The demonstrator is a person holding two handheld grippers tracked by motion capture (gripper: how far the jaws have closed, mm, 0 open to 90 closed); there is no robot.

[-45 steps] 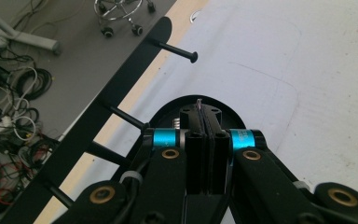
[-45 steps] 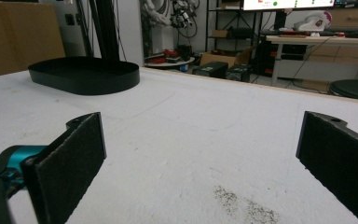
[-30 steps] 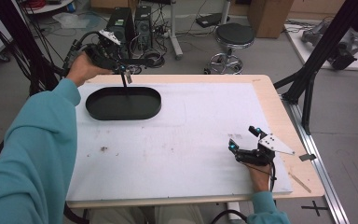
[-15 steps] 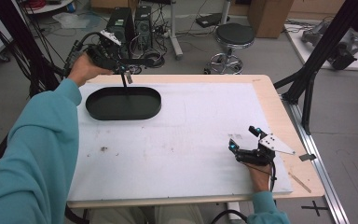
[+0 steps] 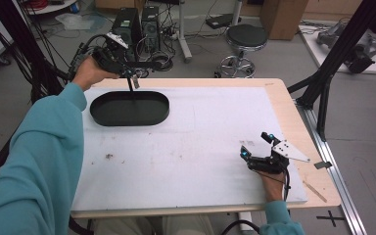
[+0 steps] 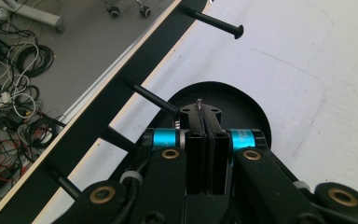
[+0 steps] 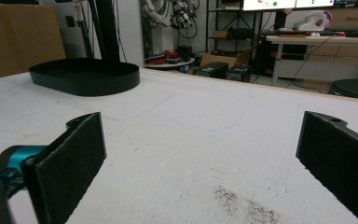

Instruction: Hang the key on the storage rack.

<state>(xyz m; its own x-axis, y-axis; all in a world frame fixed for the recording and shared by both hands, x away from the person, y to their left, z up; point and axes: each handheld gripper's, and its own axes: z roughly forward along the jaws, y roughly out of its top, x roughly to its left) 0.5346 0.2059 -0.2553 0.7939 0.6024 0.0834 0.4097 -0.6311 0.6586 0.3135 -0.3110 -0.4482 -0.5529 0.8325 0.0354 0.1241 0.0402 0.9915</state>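
Observation:
A black oval tray (image 5: 129, 108) lies at the table's far left. My left gripper (image 5: 133, 84) hangs just over the tray's far rim, held by a hand in a teal sleeve. Its jaws are shut on a thin metal piece (image 6: 199, 102), of which only the tip pokes out between the pads. In the left gripper view the tray (image 6: 242, 105) lies right under the left gripper (image 6: 200, 112). My right gripper (image 5: 256, 144) rests on the white mat near the front right. It is open, with nothing between its pads (image 7: 81, 154). The tray (image 7: 86, 77) is far ahead of it.
A white mat (image 5: 200, 132) covers the wooden table (image 5: 293, 122). A black bar with several pegs (image 6: 135, 93) runs along the far table edge beside the left gripper. Dark specks (image 7: 247, 205) mark the mat by the right gripper. A stool (image 5: 245, 36) and cables lie on the floor beyond.

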